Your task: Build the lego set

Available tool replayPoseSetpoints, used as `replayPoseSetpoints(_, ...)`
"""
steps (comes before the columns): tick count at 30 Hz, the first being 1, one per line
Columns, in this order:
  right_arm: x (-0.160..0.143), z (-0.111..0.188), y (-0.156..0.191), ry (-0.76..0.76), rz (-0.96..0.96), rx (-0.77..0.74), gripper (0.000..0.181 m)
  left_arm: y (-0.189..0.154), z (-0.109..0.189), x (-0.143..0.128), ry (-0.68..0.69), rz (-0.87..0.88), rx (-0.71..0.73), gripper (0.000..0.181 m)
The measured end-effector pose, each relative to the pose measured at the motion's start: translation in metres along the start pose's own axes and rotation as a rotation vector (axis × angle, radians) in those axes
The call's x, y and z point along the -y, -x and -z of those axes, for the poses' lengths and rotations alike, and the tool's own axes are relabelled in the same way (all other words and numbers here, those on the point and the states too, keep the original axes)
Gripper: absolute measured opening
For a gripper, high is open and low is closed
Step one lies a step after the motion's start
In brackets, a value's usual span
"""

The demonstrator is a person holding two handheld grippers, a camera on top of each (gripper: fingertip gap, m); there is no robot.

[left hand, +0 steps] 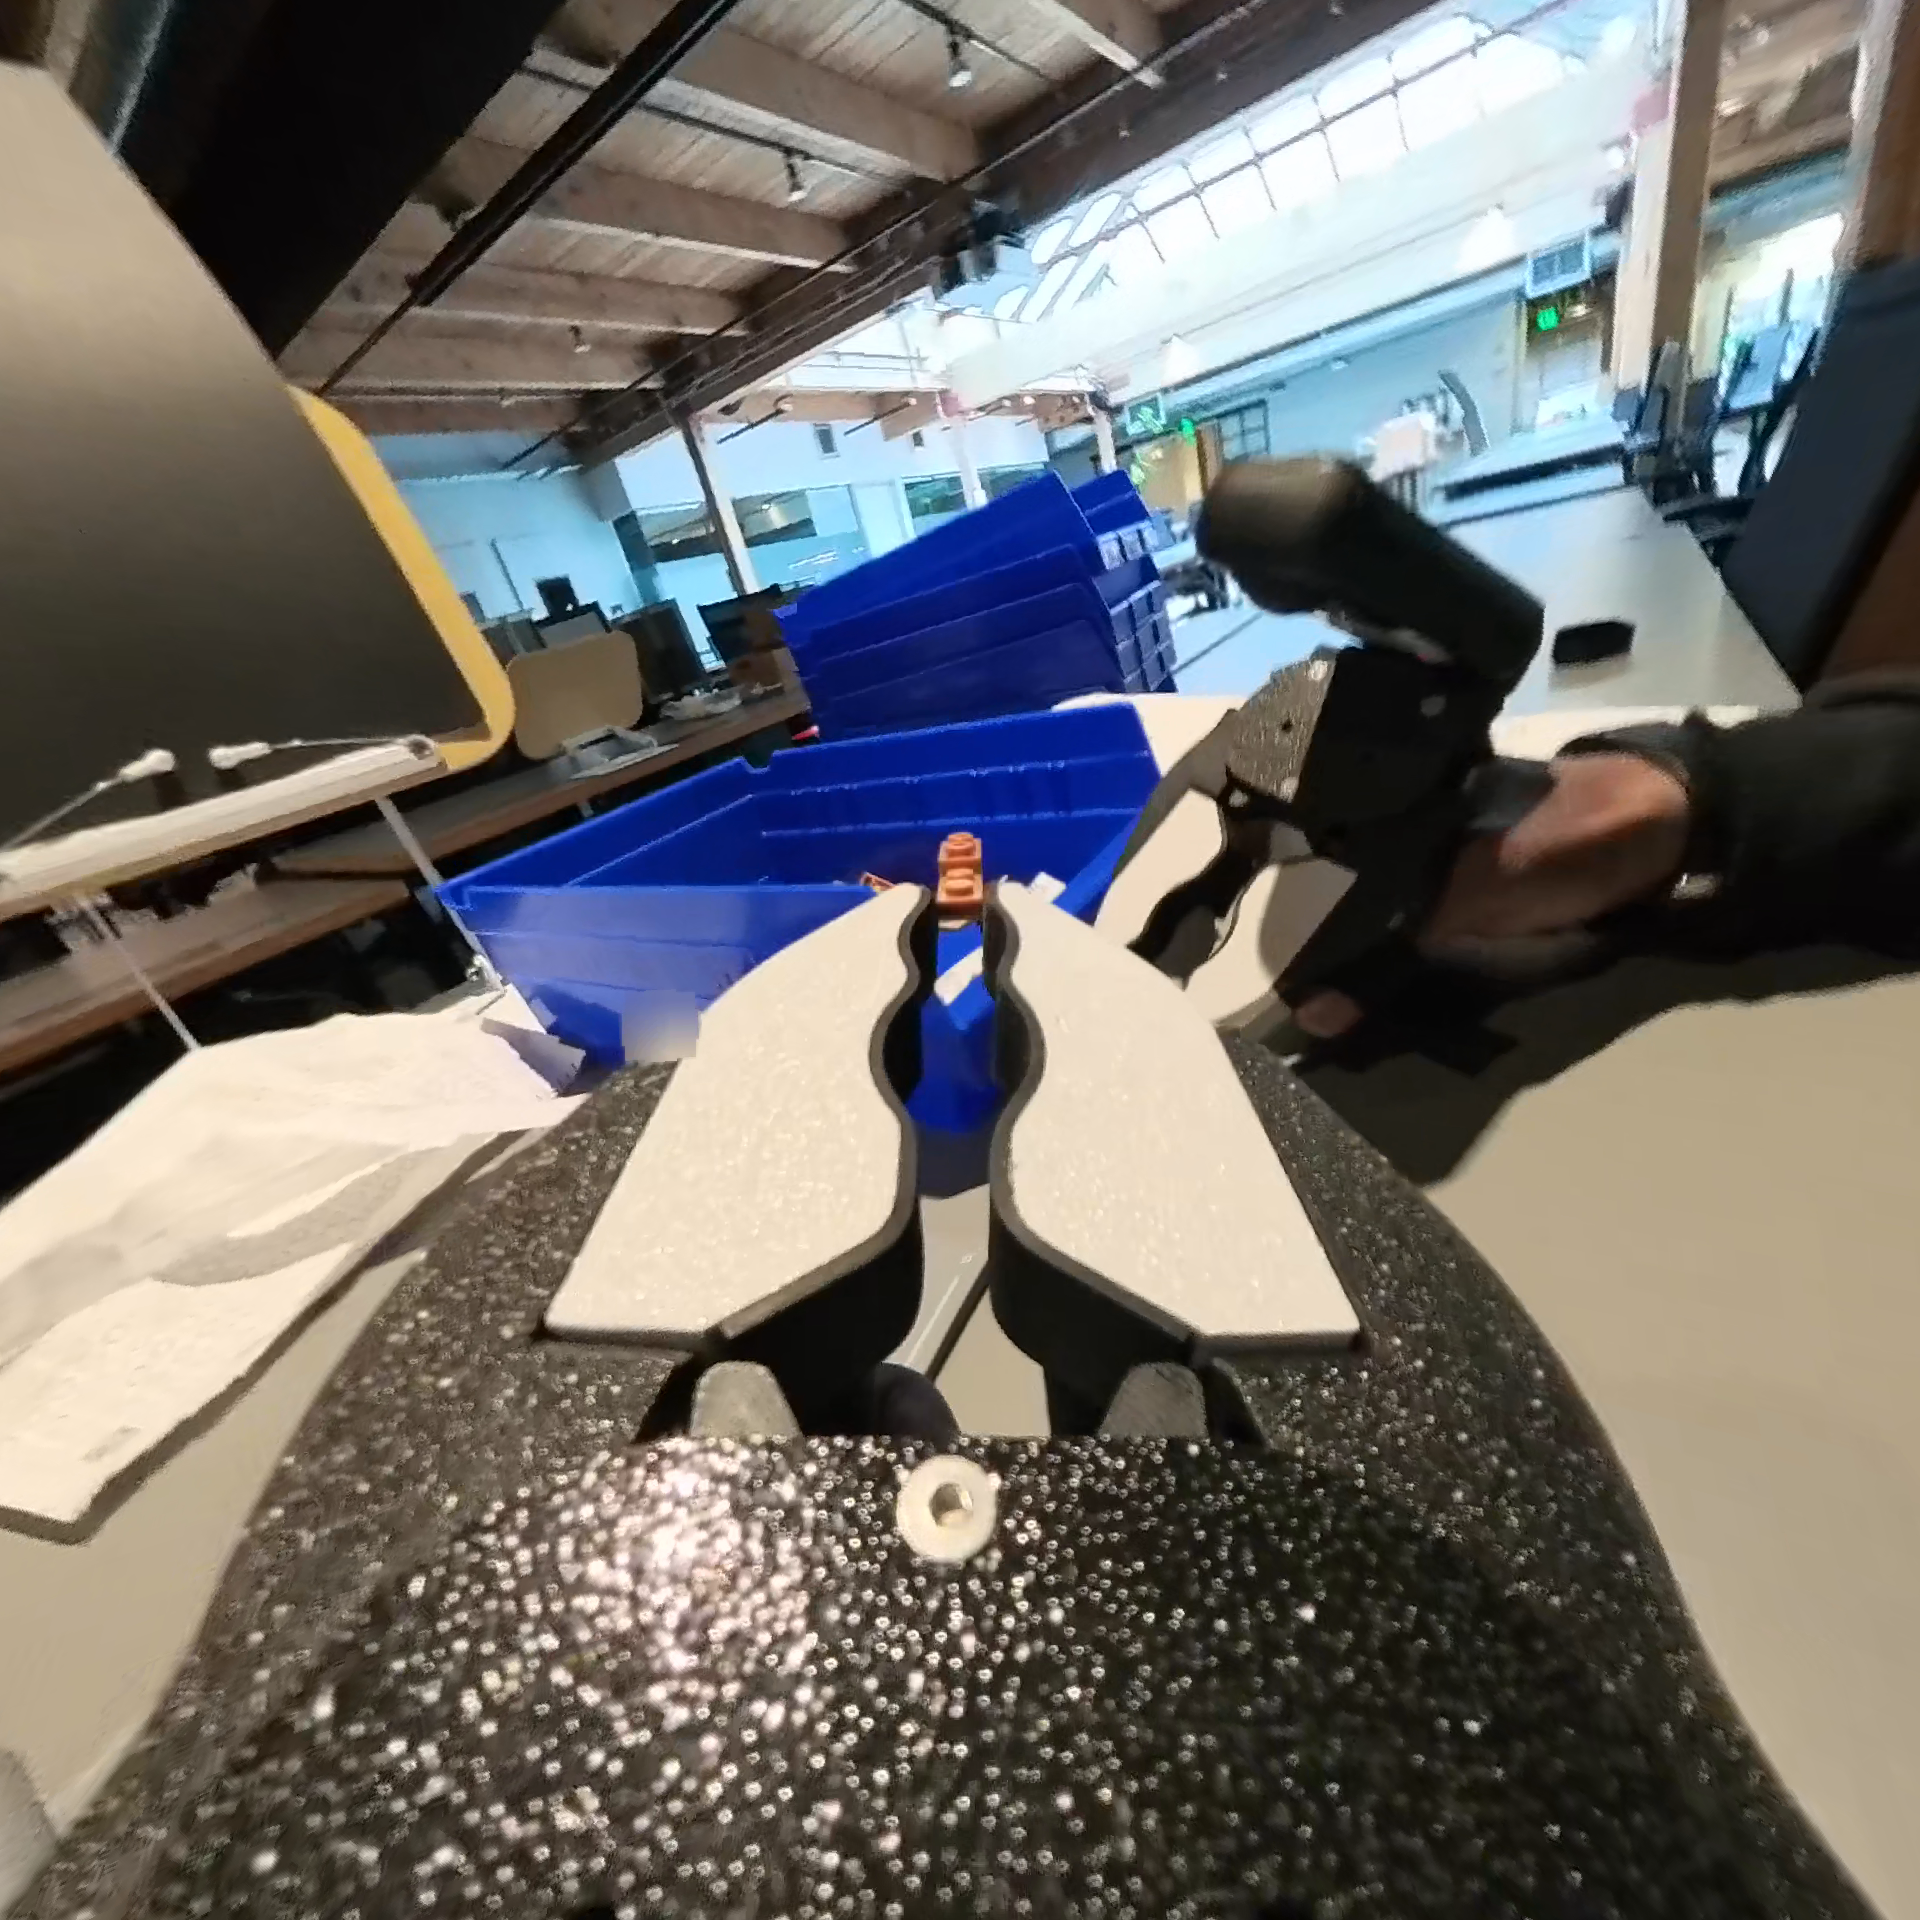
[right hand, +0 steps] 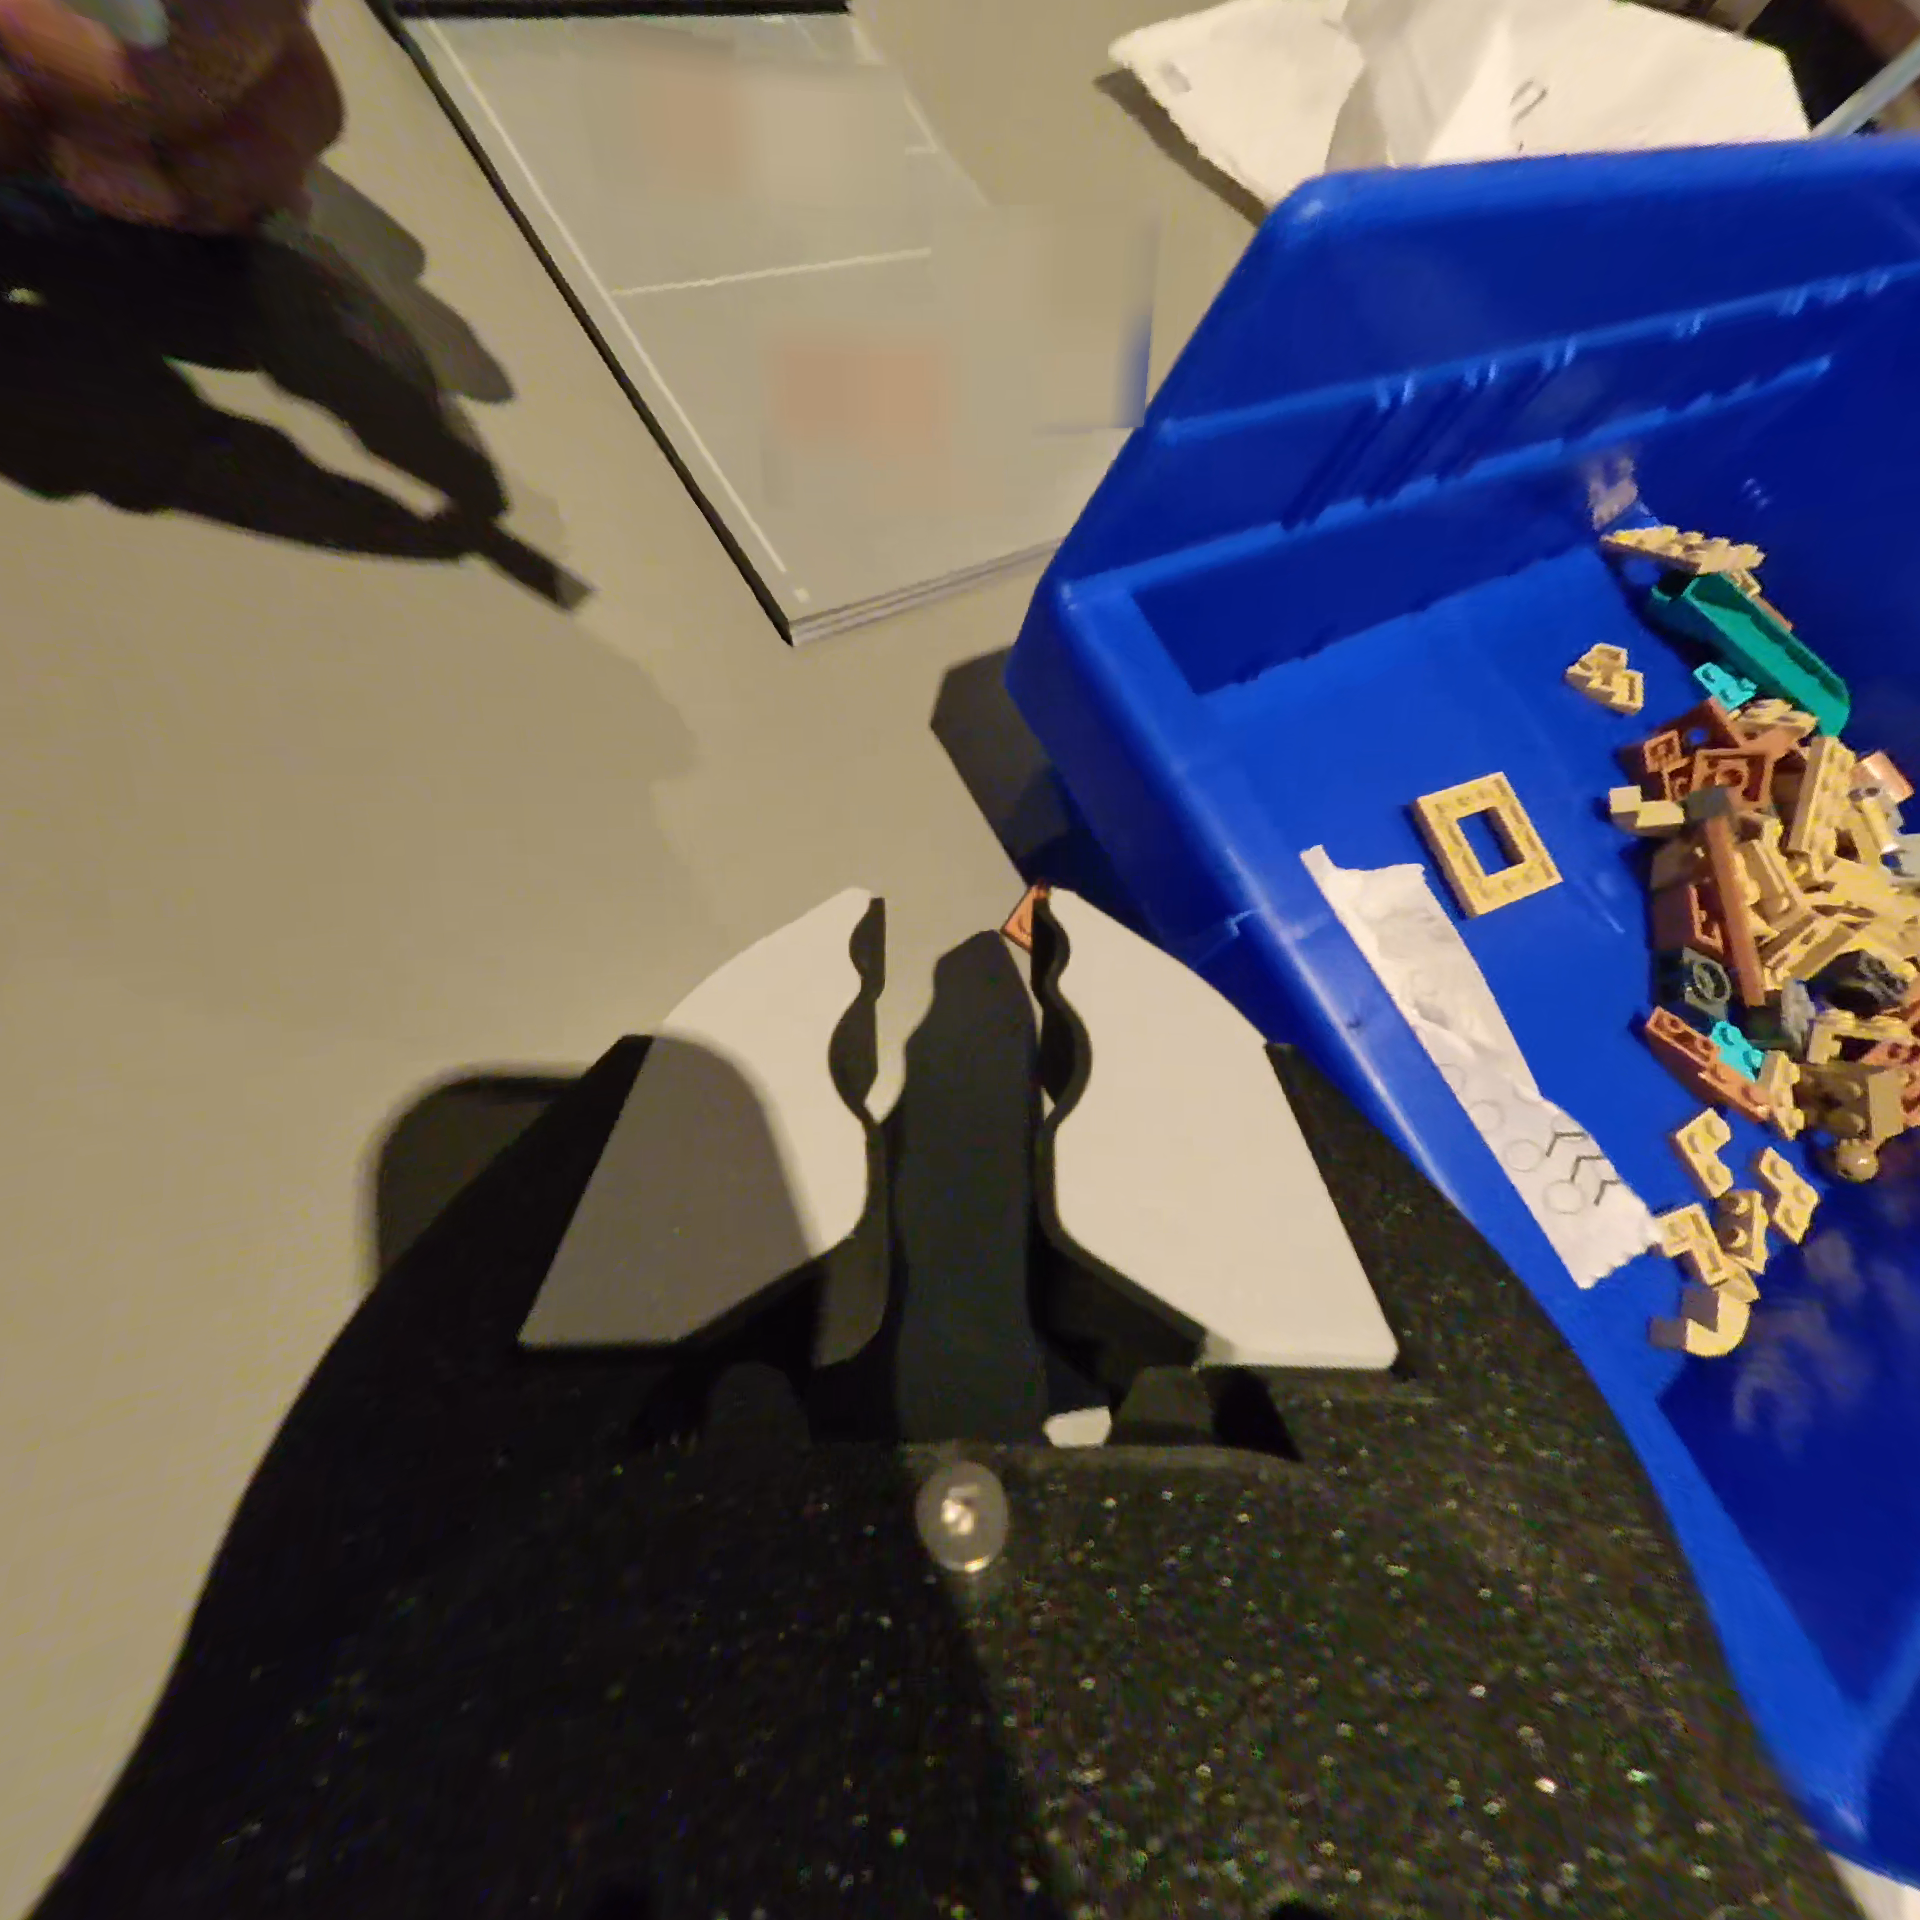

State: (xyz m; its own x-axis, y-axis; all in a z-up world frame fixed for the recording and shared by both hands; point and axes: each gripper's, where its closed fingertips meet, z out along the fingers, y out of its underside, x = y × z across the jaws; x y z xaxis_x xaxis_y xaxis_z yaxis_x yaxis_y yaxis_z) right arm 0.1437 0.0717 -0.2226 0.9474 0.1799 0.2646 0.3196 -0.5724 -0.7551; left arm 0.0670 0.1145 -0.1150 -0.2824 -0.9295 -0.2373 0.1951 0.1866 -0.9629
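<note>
Left wrist view: orange lego piece (left hand: 957,885) pinched at left tool (left hand: 958,914) tips.

Small orange-brown studded lego piece (left hand: 957,885) pinched upright at tool tips; tan-brown lego heap (right hand: 1766,935) in blue bin (right hand: 1351,623).

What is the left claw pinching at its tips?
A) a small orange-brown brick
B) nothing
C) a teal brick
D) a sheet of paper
A: the left claw is shut on a small orange-brown brick, held up in front of the blue bin.
</note>
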Motion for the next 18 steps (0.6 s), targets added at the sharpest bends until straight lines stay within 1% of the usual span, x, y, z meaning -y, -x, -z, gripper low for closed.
replayPoseSetpoints(4, 0.000, -0.003, -0.002, 0.019, 0.029, -0.045, 0.026, -0.008, 0.006, 0.009, 0.016, -0.013, 0.036, 0.007)
replayPoseSetpoints(7, 0.000, -0.006, -0.004, 0.027, 0.040, -0.061, 0.026, -0.020, 0.015, 0.016, 0.028, -0.030, 0.056, 0.007)
replayPoseSetpoints(13, -0.003, -0.010, -0.011, 0.063, -0.016, -0.073, 0.022, -0.051, 0.034, 0.029, -0.009, -0.064, 0.070, 0.007)
replayPoseSetpoints(15, -0.004, -0.012, -0.011, 0.084, -0.042, -0.058, 0.019, -0.060, 0.037, 0.034, -0.034, -0.064, 0.058, 0.007)
replayPoseSetpoints(18, -0.010, -0.014, -0.008, 0.132, -0.143, 0.018, 0.014, -0.073, 0.035, 0.032, -0.027, -0.064, 0.012, 0.007)
